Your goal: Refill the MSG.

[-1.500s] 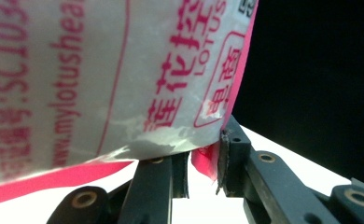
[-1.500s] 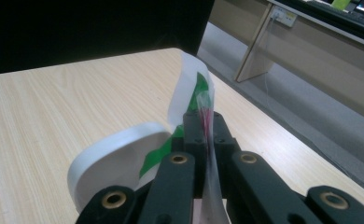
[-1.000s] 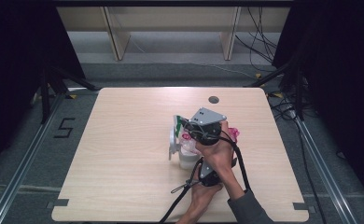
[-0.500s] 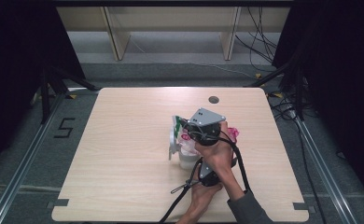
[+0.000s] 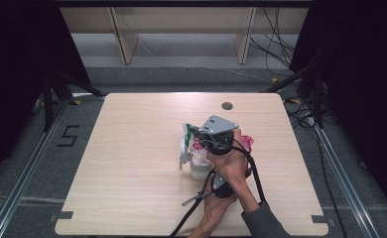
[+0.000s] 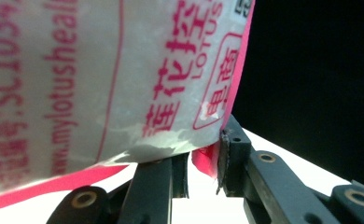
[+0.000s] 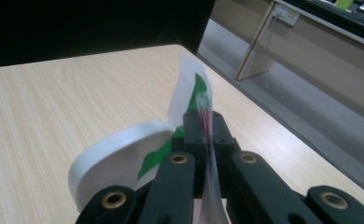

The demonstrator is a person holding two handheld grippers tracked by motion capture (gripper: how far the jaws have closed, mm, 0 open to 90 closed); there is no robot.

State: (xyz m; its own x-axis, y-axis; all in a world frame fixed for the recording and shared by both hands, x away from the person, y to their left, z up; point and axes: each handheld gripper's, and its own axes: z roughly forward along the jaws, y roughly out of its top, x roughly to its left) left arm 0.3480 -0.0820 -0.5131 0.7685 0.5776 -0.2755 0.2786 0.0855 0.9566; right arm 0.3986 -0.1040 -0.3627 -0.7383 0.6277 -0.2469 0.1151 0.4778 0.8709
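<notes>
Pink-printed white plastic, a snack packet (image 6: 124, 79), is held right of the tabletop's (image 5: 132, 163) centre, above a small white cup (image 5: 200, 171), seemingly so it can be torn open between the two tools. The left gripper (image 6: 203, 163) has its jaws closed on the packet's pink lower corner, anchoring it. The right gripper (image 7: 203, 126) has its jaws shut tight on a thin clear edge of film, beside a curled white-and-green flap (image 7: 189, 93). Opposed grips like these suit pulling the seam apart.
</notes>
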